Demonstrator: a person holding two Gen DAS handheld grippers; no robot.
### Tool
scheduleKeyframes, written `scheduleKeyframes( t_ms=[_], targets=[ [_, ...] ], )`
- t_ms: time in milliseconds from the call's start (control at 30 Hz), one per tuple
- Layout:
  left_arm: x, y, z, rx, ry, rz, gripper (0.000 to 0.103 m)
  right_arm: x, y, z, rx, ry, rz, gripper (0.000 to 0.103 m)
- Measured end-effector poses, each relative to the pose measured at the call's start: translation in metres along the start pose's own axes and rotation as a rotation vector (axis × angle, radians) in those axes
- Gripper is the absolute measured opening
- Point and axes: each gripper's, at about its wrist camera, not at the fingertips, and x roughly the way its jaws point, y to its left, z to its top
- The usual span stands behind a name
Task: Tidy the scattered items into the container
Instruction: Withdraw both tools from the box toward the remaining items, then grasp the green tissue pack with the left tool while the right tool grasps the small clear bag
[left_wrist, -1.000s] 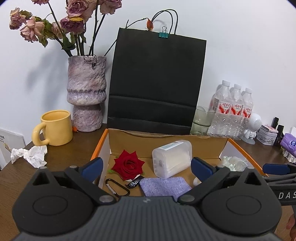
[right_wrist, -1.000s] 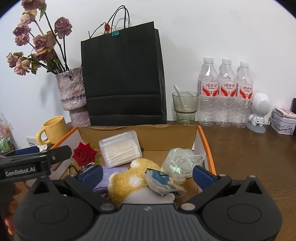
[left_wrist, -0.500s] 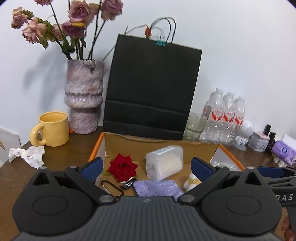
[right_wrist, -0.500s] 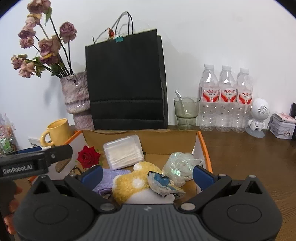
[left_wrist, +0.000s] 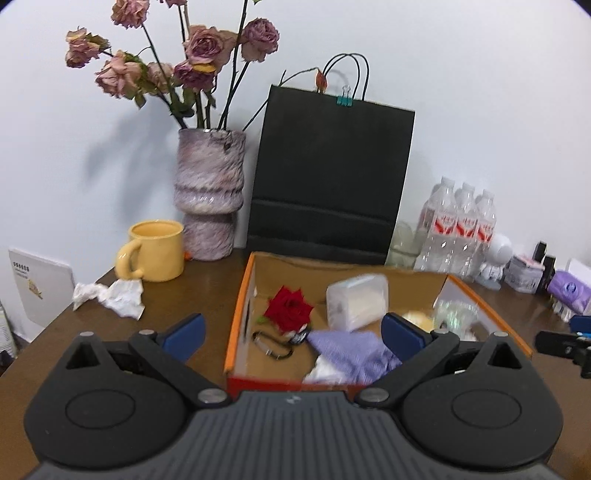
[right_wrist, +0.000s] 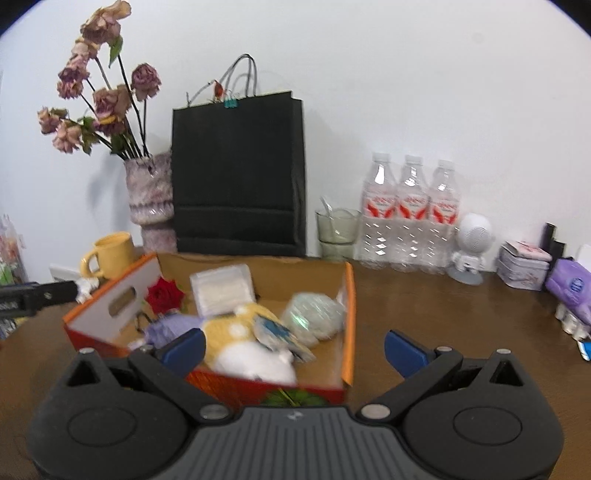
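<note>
An orange cardboard box sits on the wooden table. Inside lie a red rose, a clear plastic case, a purple cloth, a black carabiner, a yellow-and-white plush, a blue-printed packet and a clear wrap bundle. My left gripper is open and empty, above the box's near edge. My right gripper is open and empty, above the box's near right corner.
Crumpled white tissue lies on the table left of the box, by a yellow mug. Behind the box stand a vase of dried roses, a black paper bag, a glass, three water bottles and a white figure.
Both grippers have pulled back and risen from inside the box; the box's near wall now shows in both views. Both stay open and empty.
</note>
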Motion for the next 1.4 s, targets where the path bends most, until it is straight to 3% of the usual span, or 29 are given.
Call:
scheduleKeyframes(
  t_ms=[367,467,667,1033,1167,1267,1333,1400],
  targets=[
    [-0.009,-0.001,-0.049,0.008,0.078,-0.003,0.103,0.003,-0.020,-0.059,0.022,0.105,-0.058,0.103],
    [-0.005,-0.002,-0.057,0.017,0.103,-0.008,0.103,0.008,-0.017,-0.066,0.015,0.104,-0.057,0.095],
    [0.004,-0.005,-0.064,0.043,0.136,0.002,0.103,0.017,-0.016,-0.070,0.016,0.118,-0.057,0.086],
    [0.019,-0.015,-0.071,0.093,0.175,0.013,0.103,0.032,-0.014,-0.069,0.016,0.137,-0.056,0.080],
    [0.031,-0.025,-0.073,0.139,0.208,0.008,0.103,0.044,-0.012,-0.067,0.012,0.160,-0.047,0.065],
    [0.038,-0.028,-0.076,0.148,0.238,0.000,0.097,0.049,-0.011,-0.070,0.007,0.191,-0.040,0.045],
    [0.038,-0.025,-0.076,0.125,0.243,-0.025,0.090,0.052,-0.011,-0.072,0.010,0.213,-0.033,0.033],
    [0.037,-0.022,-0.075,0.101,0.247,-0.058,0.076,0.051,-0.011,-0.073,0.013,0.214,-0.017,0.022]
  ],
)
